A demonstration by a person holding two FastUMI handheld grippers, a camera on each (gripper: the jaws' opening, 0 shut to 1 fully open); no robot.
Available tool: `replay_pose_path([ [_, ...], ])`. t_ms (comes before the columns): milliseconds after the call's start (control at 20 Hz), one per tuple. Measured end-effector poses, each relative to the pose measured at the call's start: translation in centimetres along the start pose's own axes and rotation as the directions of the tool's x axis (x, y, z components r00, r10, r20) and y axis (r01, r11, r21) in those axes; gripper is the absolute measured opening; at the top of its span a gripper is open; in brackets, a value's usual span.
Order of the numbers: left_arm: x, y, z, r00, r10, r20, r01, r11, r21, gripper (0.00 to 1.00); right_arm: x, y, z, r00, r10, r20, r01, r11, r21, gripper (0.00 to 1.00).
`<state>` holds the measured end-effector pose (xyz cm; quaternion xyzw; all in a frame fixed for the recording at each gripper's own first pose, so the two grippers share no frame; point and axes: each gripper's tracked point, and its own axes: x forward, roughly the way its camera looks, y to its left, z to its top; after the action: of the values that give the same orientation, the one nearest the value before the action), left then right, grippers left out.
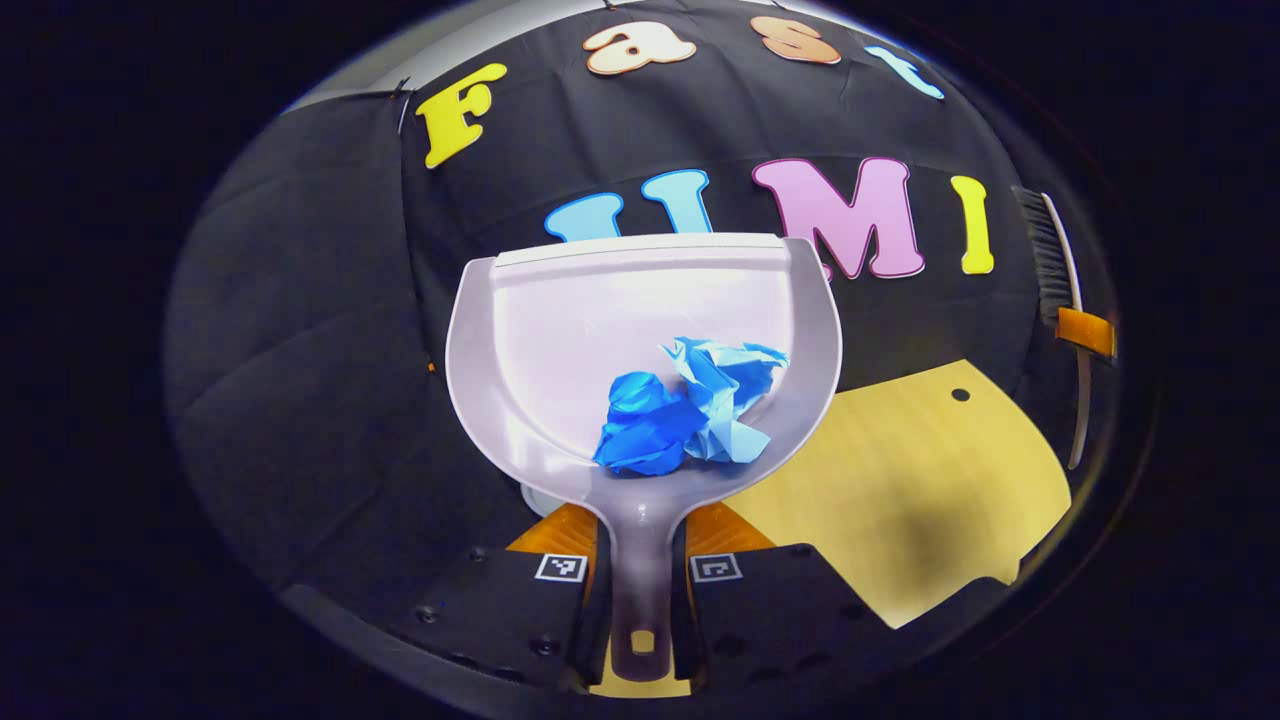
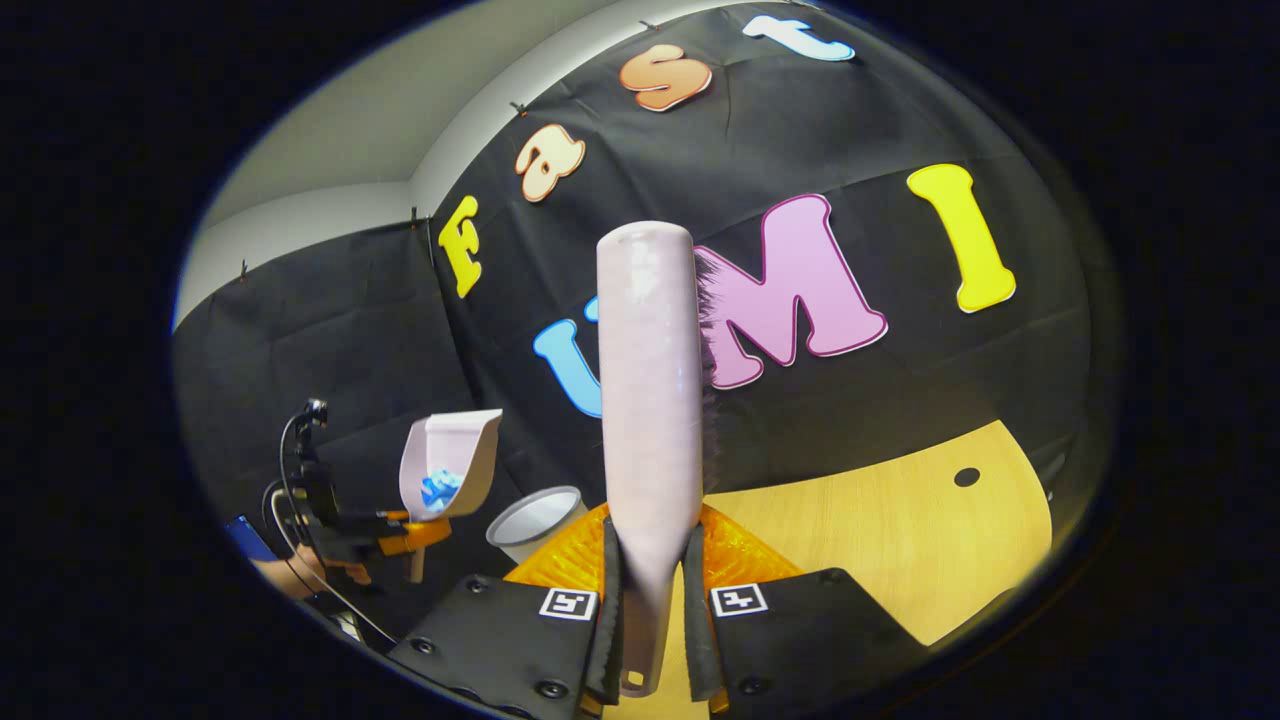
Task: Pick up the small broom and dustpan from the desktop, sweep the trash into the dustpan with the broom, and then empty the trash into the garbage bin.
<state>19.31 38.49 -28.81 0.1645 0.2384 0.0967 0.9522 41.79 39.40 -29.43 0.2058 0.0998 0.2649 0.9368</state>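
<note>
In the left gripper view my left gripper (image 1: pixel 642 600) is shut on the handle of a pale translucent dustpan (image 1: pixel 560 330), held up in the air. Crumpled blue paper trash (image 1: pixel 690 408) lies in the pan near its handle end. At the far right of that view the broom (image 1: pixel 1058 270) shows with dark bristles. In the right gripper view my right gripper (image 2: pixel 650 620) is shut on the broom's pale handle (image 2: pixel 650 400), bristles pointing right. The dustpan (image 2: pixel 448 462) with blue trash and the left gripper (image 2: pixel 400 530) appear at the lower left, above a grey round garbage bin (image 2: pixel 535 520).
A light wooden desktop (image 1: pixel 930 480) with a small dark hole lies to the right below the dustpan. The same desktop (image 2: pixel 900 530) spreads to the right in the right gripper view. A hand (image 2: pixel 290 575) and cables sit at the far lower left.
</note>
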Motion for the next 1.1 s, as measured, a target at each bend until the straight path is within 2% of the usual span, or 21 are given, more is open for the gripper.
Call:
replay_pose_path([
  [100,-0.5,0.6,0.3,0.999,0.041,-0.012,-0.040,0.996,0.082,0.22,0.7,0.2,-1.5,0.999,-0.011,-0.044,0.010,1.000,-0.026,0.27],
  [300,-1.1,1.4,0.5,0.992,0.090,-0.085,-0.069,0.973,0.222,0.21,1.8,0.5,-2.7,0.996,-0.017,-0.083,0.013,0.999,-0.045,0.27],
  [400,-1.1,2.4,0.6,0.984,0.133,-0.121,-0.085,0.936,0.341,0.21,2.2,0.7,-3.4,0.995,-0.010,-0.101,0.005,0.999,-0.046,0.27],
  [450,-0.9,3.0,0.7,0.978,0.161,-0.135,-0.092,0.907,0.412,0.22,2.4,0.9,-3.7,0.994,-0.006,-0.110,0.000,0.999,-0.049,0.27],
  [600,-0.9,4.8,0.7,0.954,0.250,-0.165,-0.109,0.802,0.587,0.21,2.7,0.7,-4.9,0.990,-0.004,-0.138,-0.004,0.998,-0.055,0.28],
  [800,-0.5,8.5,0.6,0.929,0.337,-0.155,-0.091,0.613,0.785,0.21,3.1,0.4,-6.2,0.986,-0.011,-0.169,0.003,0.999,-0.047,0.27],
  [900,-0.6,10.1,0.8,0.920,0.360,-0.157,-0.065,0.533,0.843,0.21,3.2,0.2,-6.7,0.983,-0.015,-0.180,0.005,0.999,-0.053,0.27],
  [1000,-0.9,12.2,1.3,0.912,0.388,-0.132,-0.051,0.428,0.902,0.21,3.1,0.1,-7.1,0.982,-0.014,-0.188,0.005,0.999,-0.049,0.27],
  [1100,-0.4,14.4,1.7,0.908,0.412,-0.075,-0.057,0.299,0.953,0.21,3.0,0.1,-7.3,0.982,-0.004,-0.189,-0.001,1.000,-0.028,0.27],
])
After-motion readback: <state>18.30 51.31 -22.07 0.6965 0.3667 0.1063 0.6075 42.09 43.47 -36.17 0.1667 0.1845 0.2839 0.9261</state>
